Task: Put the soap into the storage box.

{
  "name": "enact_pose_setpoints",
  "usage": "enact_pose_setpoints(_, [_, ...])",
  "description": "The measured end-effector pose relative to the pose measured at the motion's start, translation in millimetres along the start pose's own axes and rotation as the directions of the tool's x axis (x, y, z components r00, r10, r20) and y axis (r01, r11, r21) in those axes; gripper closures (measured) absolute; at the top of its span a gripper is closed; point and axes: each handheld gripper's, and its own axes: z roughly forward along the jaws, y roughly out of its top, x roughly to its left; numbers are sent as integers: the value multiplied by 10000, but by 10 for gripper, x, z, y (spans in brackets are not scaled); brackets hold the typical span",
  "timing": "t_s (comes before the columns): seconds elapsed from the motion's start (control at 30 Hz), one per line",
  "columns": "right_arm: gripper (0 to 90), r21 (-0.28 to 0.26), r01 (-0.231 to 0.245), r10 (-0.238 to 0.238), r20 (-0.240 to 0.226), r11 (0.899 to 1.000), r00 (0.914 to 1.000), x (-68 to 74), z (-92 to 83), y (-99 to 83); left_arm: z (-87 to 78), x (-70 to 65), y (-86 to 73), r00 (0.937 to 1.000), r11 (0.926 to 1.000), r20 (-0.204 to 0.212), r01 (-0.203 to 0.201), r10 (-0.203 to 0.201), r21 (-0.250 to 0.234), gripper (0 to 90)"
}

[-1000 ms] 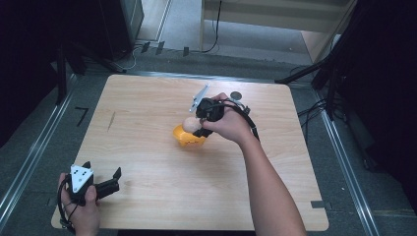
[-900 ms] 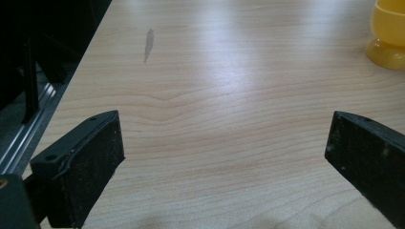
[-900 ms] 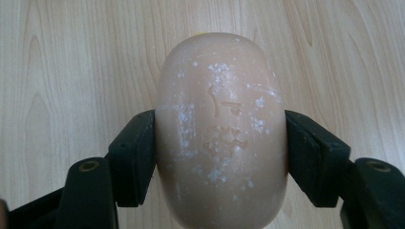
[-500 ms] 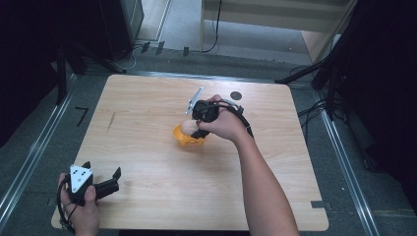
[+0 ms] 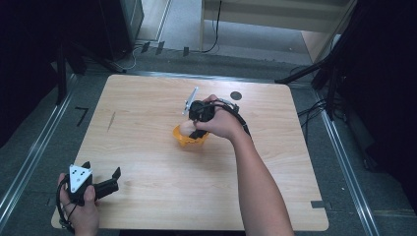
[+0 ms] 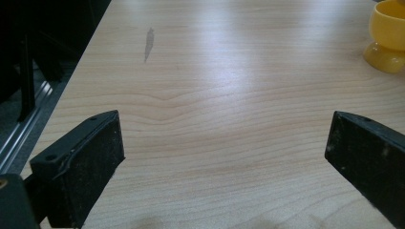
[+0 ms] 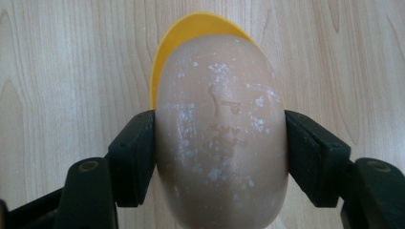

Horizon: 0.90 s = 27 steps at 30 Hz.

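Over the middle of the table [image 5: 147, 108], the right gripper [image 5: 195, 129] is now seen further left and a touch nearer the person than in the frames a second ago, and the yellow egg cup [image 5: 188, 138] sits directly beneath it. The egg [image 7: 222, 133] is clamped squarely between the two black jaws, one pad pressed to each flank, and the cup's rim is glimpsed just behind and below it in the right gripper view. That shift is read as the final lining-up: the egg appears to be brought over the cup's mouth, with seating and release judged as the step left to be done. Whether the egg already touches the rim cannot be told.

Materials next. The egg is a pale tan, smooth and matt, with white speckles and a faint embossed mark on its shell-like face; a hard, rounded body that could be expected to slip if the squeeze were eased early. The cup is glossy yellow plastic, bowl on a flared foot, as shown in the left gripper view [image 6: 389, 36]. The tabletop is light wood-grain laminate, with one small dark scuff.

At the near left corner, the left gripper [image 5: 116, 176] is held idle, its jaws spread wide over bare wood.
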Motion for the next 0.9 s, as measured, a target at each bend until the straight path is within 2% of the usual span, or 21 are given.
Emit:
enact_pose_setpoints(0.13, [333, 64, -112, 113, -161, 9999, 9998, -6, 33, 3, 2, 2, 0, 10000, 10000, 1, 28, -28, -7, 0])
enact_pose_setpoints(0.2, [333, 55, -50, 51, -66, 10000, 10000, -18, 44, 4, 2, 1, 0, 10000, 10000, 4, 28, -28, -8, 0])
enact_pose_setpoints(0.37, [343, 56, -95, 97, -336, 9999, 9994, -24, 69, 4, 2, 2, 0, 10000, 10000, 3, 26, -26, -5, 0])
enact_pose_setpoints(0.4, [373, -62, -81, 79, -331, 9999, 9994, -30, 63, 4, 2, 2, 0, 10000, 10000, 4, 25, -25, -13, 0])
enact_pose_setpoints(0.47, [375, -538, -269, 251, -348, 9982, 9991, -48, 11, 12, 2, 3, 0, 10000, 10000, 1, 30, -30, -18, 0])
enact_pose_setpoints(0.53, [376, -740, -362, 338, -347, 9966, 9988, -52, -21, 19, 1, 2, -1, 10000, 10000, -2, 35, -35, -30, 0])
enact_pose_setpoints(0.7, [361, -554, -329, 315, -255, 9979, 9992, -39, -32, 3, 2, 4, 0, 10000, 10000, 9, 43, -43, -24, 0])
enact_pose_setpoints(0.77, [349, -576, -470, 449, -374, 9972, 9983, -19, -30, -15, 2, 4, 1, 10000, 10000, 3, 37, -37, 2, 0])
enact_pose_setpoints(0.9, [286, -572, -831, 814, -310, 9949, 9962, 27, -18, -76, 6, 2, 3, 10000, 10000, 4, 18, -18, -1, 0])
